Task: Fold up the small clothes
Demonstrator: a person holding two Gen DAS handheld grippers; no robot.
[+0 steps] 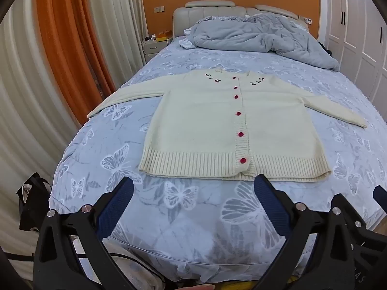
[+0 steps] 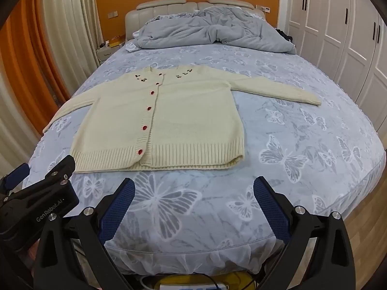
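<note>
A cream knitted cardigan [image 1: 205, 123] with red buttons lies flat and face up on the bed [image 1: 193, 217], both sleeves spread out to the sides. It also shows in the right wrist view [image 2: 174, 118]. My left gripper [image 1: 193, 188] is open and empty, held above the foot of the bed just short of the cardigan's ribbed hem. My right gripper [image 2: 193, 188] is open and empty, also near the foot of the bed, below the hem's right part. The left gripper's body [image 2: 36, 205] shows at the left of the right wrist view.
A crumpled grey-blue duvet [image 1: 261, 36] lies at the head of the bed against the padded headboard [image 1: 210, 7]. Curtains [image 1: 60, 48] hang on the left, white wardrobes [image 2: 338, 36] stand on the right. A black bag [image 1: 31, 200] sits on the floor at left.
</note>
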